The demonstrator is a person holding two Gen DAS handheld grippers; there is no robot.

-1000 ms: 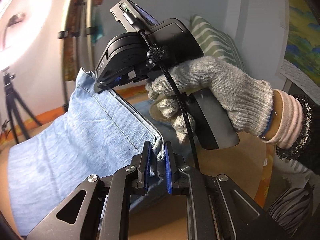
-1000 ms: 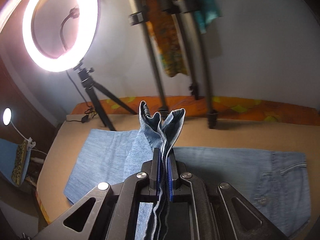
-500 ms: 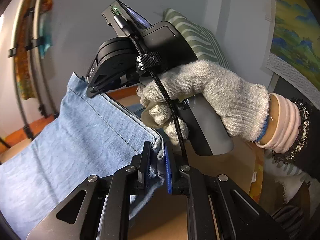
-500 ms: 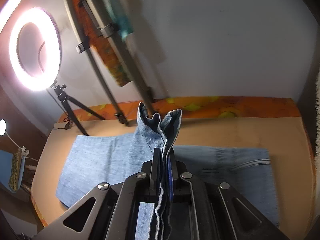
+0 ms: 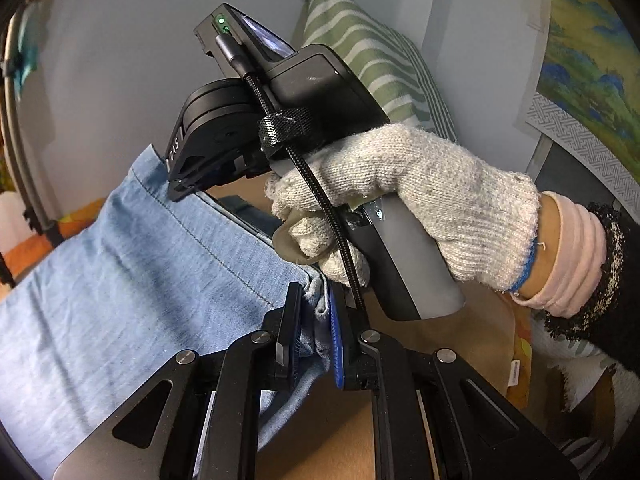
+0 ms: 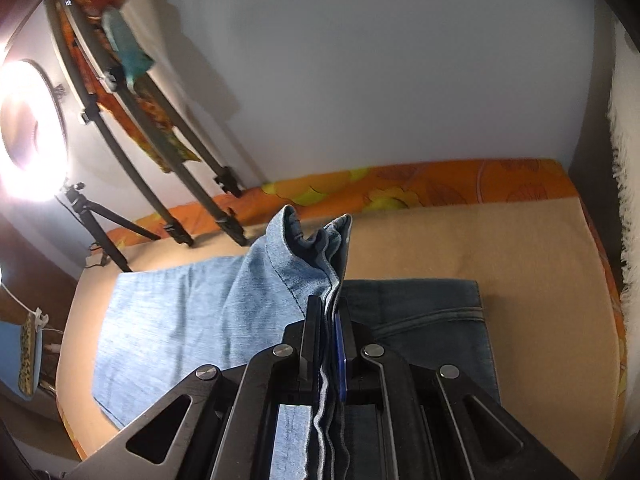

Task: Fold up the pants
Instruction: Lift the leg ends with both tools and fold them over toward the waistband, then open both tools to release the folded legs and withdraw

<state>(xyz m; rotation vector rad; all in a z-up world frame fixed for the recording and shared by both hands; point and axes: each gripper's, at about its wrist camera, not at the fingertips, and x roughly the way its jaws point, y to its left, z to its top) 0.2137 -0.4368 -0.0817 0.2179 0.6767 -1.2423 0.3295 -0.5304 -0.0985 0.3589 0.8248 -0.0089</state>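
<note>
One pair of pants (image 6: 172, 320), light blue denim, lies across the tan bed (image 6: 520, 264), and two grippers hold its hem. The left gripper (image 5: 314, 322) has its jaws clenched on a corner of the hem, the cloth bunched between the blue pads. The right gripper (image 6: 329, 332) has its jaws clenched on several stacked layers of the hem, which stand up in a ruffle above the jaws. In the left wrist view one gloved hand (image 5: 400, 200) grips the right gripper's handle, the hem stretched taut between the two tools.

On the left far side stand one ring light (image 6: 24, 128) on a tripod and one rack (image 6: 160, 152) hung with bright cloth. One striped pillow (image 5: 380, 64) leans on the far wall.

Since a second ago, both grippers have carried the hem rightward over the pants: the pocket end, then in plain view, now shows only as a short dark strip right of the jaws. The ring light has slid to the left edge. Both grips are unchanged.
</note>
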